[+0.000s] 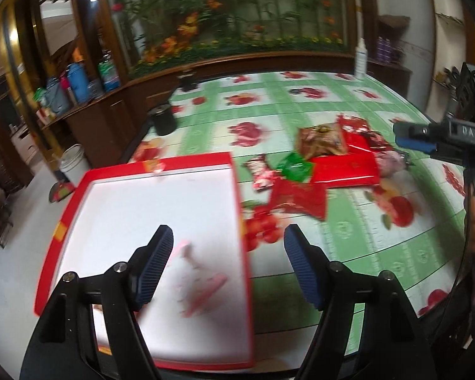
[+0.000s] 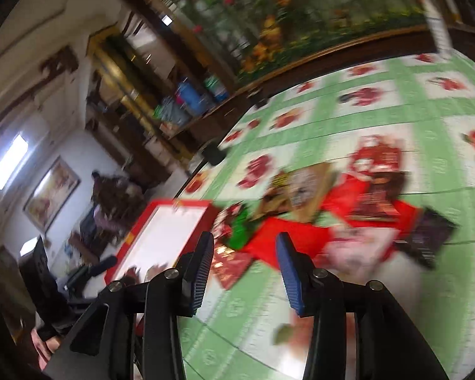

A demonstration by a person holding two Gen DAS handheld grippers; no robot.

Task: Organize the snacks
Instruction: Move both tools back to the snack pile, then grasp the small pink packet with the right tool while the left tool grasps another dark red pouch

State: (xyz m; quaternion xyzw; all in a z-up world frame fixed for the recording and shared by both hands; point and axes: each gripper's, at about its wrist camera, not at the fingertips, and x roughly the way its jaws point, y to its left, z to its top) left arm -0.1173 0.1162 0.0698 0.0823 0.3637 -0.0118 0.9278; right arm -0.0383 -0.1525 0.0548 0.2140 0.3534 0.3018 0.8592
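A red box with a white inside (image 1: 79,196) lies at the table's left edge; it also shows in the right wrist view (image 2: 136,231). A blurred pink snack packet (image 1: 202,278) is inside it, just below my open, empty left gripper (image 1: 228,240). A heap of snack packets lies to the right: a large red one (image 1: 345,167), a green one (image 1: 296,167), a brown one (image 1: 321,141). My right gripper (image 2: 245,243) is open and empty above the heap's near side, over the red packet (image 2: 288,237) and green packet (image 2: 240,231). It shows at the right in the left wrist view (image 1: 414,137).
The table has a green cloth with a fruit print (image 1: 348,272). A white bottle (image 1: 361,60) stands at the far edge. Black round objects (image 1: 163,118) sit at the far left edge. A wooden cabinet with bottles (image 1: 79,82) stands to the left.
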